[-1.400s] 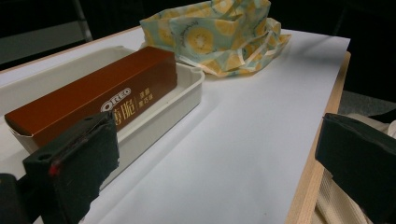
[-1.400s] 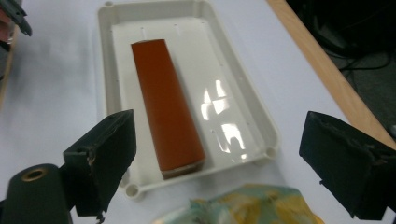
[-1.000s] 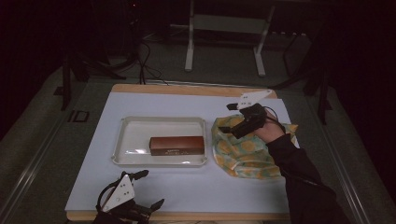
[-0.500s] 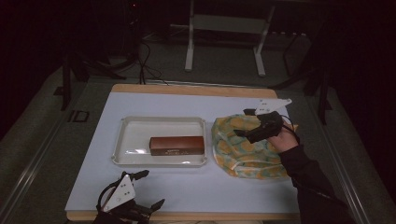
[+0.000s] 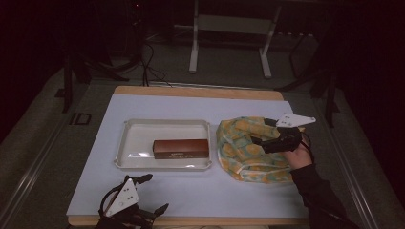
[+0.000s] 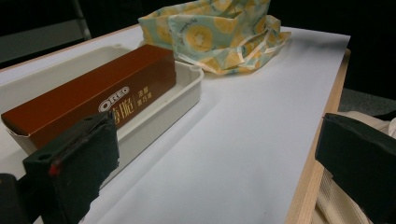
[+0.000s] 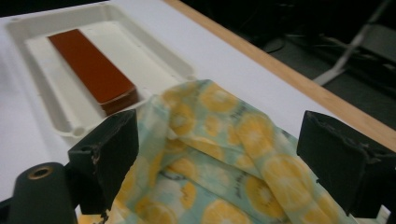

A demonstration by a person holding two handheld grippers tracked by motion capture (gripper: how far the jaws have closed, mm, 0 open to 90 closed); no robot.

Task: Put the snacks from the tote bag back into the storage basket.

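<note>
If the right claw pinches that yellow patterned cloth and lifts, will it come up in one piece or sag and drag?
The cloth lies crumpled in soft folds, so it will probably sag from the pinch point. It looks thin, so likely light. Its left edge lies close to the white tray, so a trailing fold might brush it. The right claw is open above it.

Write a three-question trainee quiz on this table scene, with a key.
1. True or false: the brown box lies inside the white tray.
2. The right gripper hovers over: A) the tray B) the yellow patterned cloth C) bare table.
3. Fill in: the left gripper, near the table's front edge, has its jaws ____.

Key: 1 true; 2 B; 3 open.
</note>
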